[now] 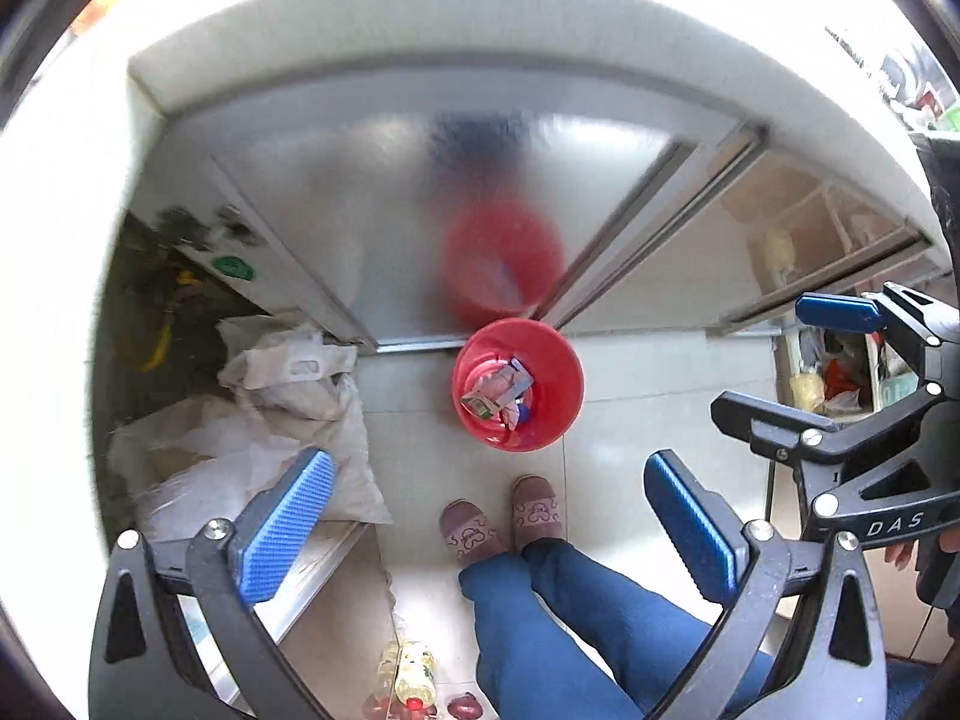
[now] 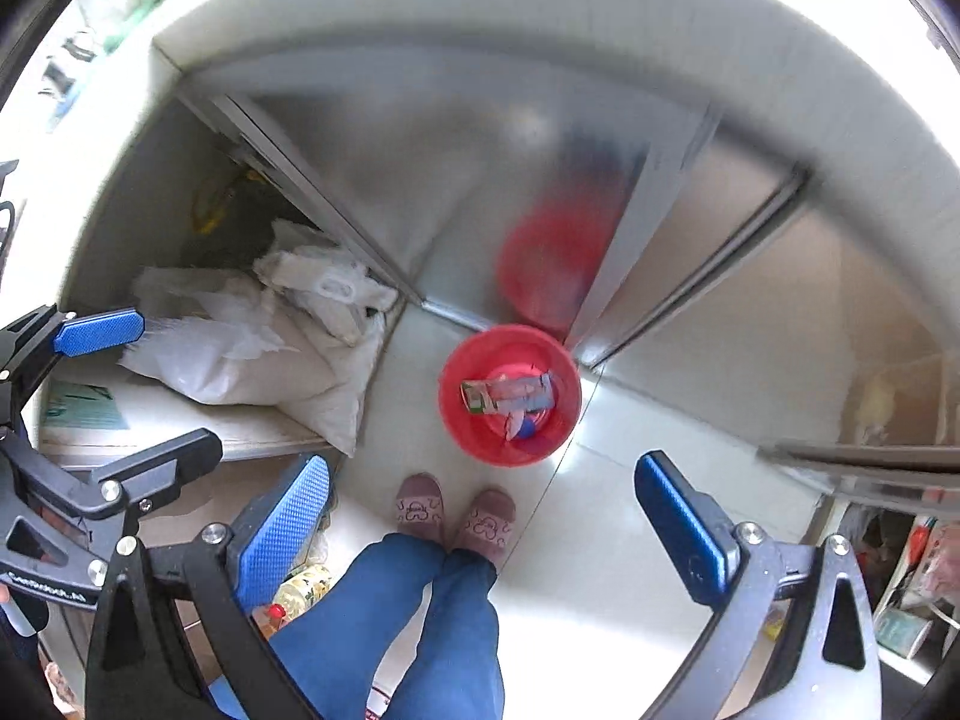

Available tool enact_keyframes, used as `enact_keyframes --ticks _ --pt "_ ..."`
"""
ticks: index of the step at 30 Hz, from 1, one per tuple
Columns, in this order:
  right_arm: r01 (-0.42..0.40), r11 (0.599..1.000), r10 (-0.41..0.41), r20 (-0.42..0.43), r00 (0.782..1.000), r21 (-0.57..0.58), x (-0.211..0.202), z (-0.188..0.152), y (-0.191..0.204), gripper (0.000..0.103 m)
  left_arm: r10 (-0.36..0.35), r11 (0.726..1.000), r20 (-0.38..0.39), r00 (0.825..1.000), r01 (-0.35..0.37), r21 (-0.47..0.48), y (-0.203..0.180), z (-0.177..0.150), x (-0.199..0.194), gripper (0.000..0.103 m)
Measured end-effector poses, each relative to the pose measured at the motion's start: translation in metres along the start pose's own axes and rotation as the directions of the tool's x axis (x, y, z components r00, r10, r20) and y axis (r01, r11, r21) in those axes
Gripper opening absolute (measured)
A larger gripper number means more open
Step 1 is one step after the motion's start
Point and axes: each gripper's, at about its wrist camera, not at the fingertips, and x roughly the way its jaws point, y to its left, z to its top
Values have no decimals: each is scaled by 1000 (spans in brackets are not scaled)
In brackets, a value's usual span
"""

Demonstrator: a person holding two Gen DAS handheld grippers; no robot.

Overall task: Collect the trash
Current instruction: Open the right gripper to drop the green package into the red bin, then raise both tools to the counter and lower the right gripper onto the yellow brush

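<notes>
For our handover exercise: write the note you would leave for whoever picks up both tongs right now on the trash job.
Left tongs: open, empty, high above the floor, pointing down.
Right tongs: open, empty, also raised.
Red bin: on the tiled floor against the metal cabinet, just ahead of the person's slippers.
Done: a carton, wrappers and a blue cap lie inside the bin.
Left: no loose trash shows on the open floor. White sacks sit left of the bin and bottles near the feet; whether these count as trash cannot be told. Check outside these views.
</notes>
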Motion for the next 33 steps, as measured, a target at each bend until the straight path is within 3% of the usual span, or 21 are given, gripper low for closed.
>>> enact_keyframes --ticks 5,10,17,25,33 --pt "9 999 -7 85 996 -30 -57 10 13 102 21 1000 86 996 -19 -22 -3 11 -71 103" --pt "68 993 -46 212 976 -95 -109 23 29 102 56 997 182 982 -45 -64 3 23 -130 103" --pt "110 986 -70 296 953 -122 -135 57 40 102 115 989 248 962 -88 -116 27 46 -175 103" --pt "60 990 -16 320 947 -128 -141 114 48 102 162 977 267 950 -116 -179 78 82 -187 103" --pt "-1 980 51 251 967 -198 -121 181 81 102 140 976 221 965 -97 -196 132 119 -160 103"
